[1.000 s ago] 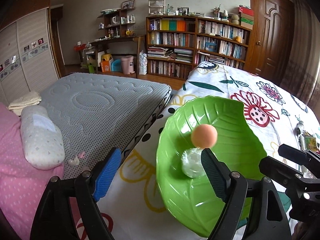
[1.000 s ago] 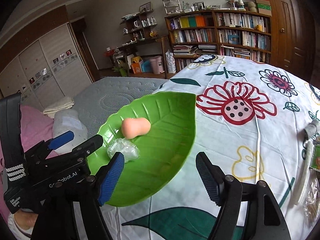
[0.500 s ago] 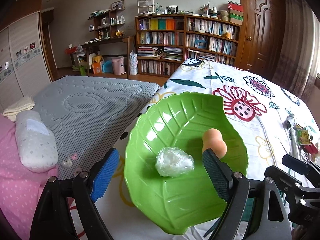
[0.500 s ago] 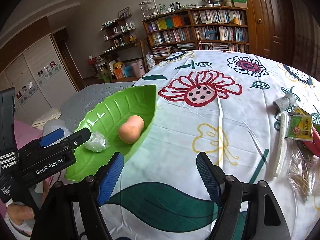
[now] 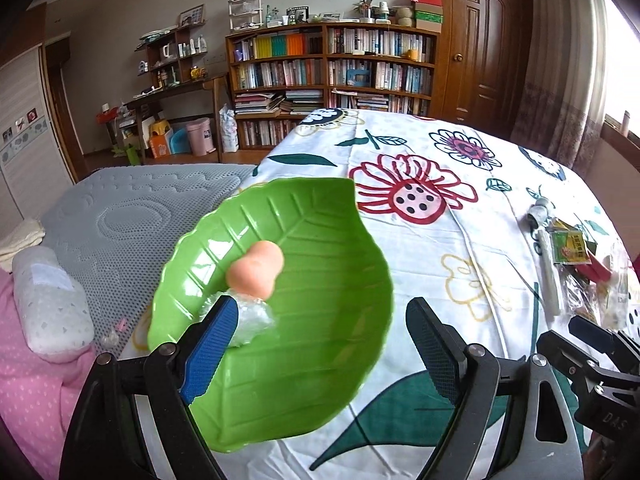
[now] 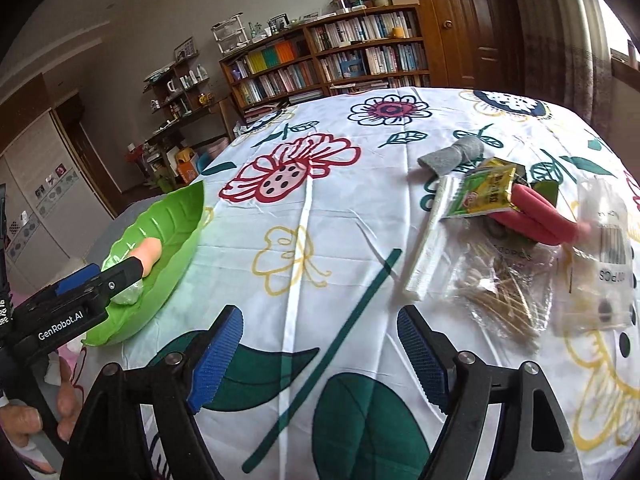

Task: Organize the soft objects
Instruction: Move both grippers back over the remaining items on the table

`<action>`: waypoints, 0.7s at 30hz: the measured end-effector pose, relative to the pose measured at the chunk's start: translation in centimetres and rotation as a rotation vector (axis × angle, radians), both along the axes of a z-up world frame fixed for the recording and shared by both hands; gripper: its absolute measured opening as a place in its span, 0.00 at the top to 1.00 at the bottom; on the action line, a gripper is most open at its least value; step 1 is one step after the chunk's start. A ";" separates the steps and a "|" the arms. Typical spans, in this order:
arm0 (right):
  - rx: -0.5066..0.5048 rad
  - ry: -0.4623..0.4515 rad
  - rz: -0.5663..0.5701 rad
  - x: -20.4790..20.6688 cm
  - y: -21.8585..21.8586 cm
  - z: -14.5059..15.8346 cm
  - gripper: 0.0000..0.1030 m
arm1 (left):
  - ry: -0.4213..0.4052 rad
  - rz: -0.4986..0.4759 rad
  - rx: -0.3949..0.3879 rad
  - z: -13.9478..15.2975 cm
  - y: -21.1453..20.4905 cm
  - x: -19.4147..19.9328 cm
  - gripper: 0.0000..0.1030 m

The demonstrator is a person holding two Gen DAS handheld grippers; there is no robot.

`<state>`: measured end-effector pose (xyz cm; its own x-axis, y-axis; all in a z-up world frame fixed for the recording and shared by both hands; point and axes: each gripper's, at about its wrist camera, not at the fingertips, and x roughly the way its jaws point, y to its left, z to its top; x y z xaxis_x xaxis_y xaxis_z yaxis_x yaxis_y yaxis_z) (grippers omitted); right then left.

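Where tablecloth [image 6: 340,240] lies bare, leaf tray [image 5: 320,280] overhangs edge

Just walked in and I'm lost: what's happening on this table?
A person holds tongs in each hand, sorting soft items. A green leaf dish at the table's edge holds a peach squishy toy and a clear crinkly wad. The left tongs hover open over it. The right tongs, also open, point toward a pile with pink foam tubes and packets.

Daylight came from a window [image 5: 624,92] at 2 o'clock; glare streaked the green plate [image 5: 304,280]; fisheye edges bent, corners fell black
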<state>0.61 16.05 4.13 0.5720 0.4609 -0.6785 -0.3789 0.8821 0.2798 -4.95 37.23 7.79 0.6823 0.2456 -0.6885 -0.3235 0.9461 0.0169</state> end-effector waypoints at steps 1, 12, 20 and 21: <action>0.002 0.004 -0.018 0.0 -0.7 -0.1 0.18 | 0.002 -0.012 0.000 0.0 -0.5 0.2 0.16; -0.003 -0.002 -0.243 1.0 -10.3 0.1 0.11 | 0.047 -0.135 -0.026 -0.4 -6.0 3.0 0.16; 0.009 0.016 -0.356 2.2 -15.6 -0.2 0.08 | 0.095 -0.201 -0.033 -1.5 -9.4 5.2 0.16; 0.009 0.017 -0.361 2.4 -16.0 -0.3 0.08 | 0.099 -0.209 -0.035 -1.6 -9.8 5.4 0.16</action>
